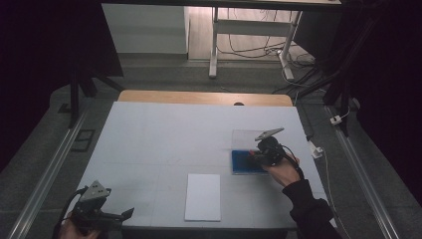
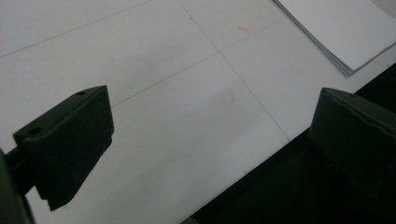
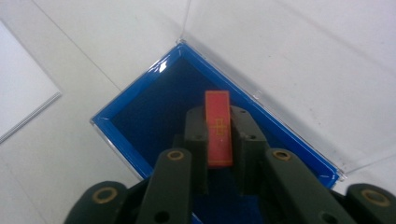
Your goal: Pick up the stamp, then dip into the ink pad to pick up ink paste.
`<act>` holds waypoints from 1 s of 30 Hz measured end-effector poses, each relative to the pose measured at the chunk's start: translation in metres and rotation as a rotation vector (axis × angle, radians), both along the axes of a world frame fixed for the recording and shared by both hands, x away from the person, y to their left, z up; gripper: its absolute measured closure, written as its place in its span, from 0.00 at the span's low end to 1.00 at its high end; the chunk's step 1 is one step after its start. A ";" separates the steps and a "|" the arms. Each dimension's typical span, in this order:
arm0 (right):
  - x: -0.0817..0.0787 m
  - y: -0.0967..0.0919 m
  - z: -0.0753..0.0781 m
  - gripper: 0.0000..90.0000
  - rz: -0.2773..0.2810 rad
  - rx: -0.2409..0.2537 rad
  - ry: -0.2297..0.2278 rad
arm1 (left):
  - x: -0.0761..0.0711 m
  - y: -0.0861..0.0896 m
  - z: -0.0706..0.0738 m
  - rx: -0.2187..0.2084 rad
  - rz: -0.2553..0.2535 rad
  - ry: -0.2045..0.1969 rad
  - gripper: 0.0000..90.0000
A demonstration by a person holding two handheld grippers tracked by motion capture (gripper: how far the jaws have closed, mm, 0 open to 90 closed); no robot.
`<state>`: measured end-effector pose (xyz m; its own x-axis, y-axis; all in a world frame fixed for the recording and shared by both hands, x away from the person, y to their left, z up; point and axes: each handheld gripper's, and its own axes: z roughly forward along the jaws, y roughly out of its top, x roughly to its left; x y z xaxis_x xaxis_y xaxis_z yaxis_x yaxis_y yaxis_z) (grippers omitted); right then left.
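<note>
Gripping a red tile [image 3: 218,128] edge-on between its two jaws, the right claw [image 3: 218,140] holds it above the blue-lined interior of an open clear case [image 3: 154,100]. The tile stands roughly centred between the blue walls, with blue floor visible on either side and beyond its far end. In the high view the case [image 1: 241,163] lies on the right half of the white worktop [image 1: 164,134], its clear lid [image 1: 244,137] laid flat on the far side. The right claw [image 1: 260,155] reaches it from the near right. A white paper stack [image 1: 203,196] sits near the worktop's near edge, well apart from the case. The left claw [image 1: 124,215], jaws wide with nothing between them, hangs over the near left corner, one jaw past the worktop edge [image 2: 261,156].
</note>
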<state>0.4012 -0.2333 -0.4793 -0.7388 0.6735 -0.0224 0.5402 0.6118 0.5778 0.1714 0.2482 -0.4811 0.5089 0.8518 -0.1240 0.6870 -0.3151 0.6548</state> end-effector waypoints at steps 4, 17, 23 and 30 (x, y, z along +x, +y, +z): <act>0.000 0.000 0.001 0.90 0.001 0.003 -0.007 | 0.000 -0.001 0.000 0.005 -0.004 -0.002 0.00; -0.006 -0.007 0.016 0.90 0.013 0.043 -0.028 | -0.001 -0.001 0.001 0.012 -0.009 -0.007 0.00; -0.010 -0.007 0.022 0.90 -0.005 0.058 -0.048 | 0.000 -0.001 0.000 0.006 -0.010 -0.006 0.00; -0.014 -0.005 0.023 0.90 0.011 0.045 -0.061 | -0.001 0.000 0.001 -0.006 -0.005 -0.010 0.00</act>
<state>0.3868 -0.2379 -0.4561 -0.7446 0.6664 -0.0377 0.4964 0.5906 0.6362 0.1706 0.2485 -0.4804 0.5145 0.8485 -0.1241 0.6789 -0.3146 0.6634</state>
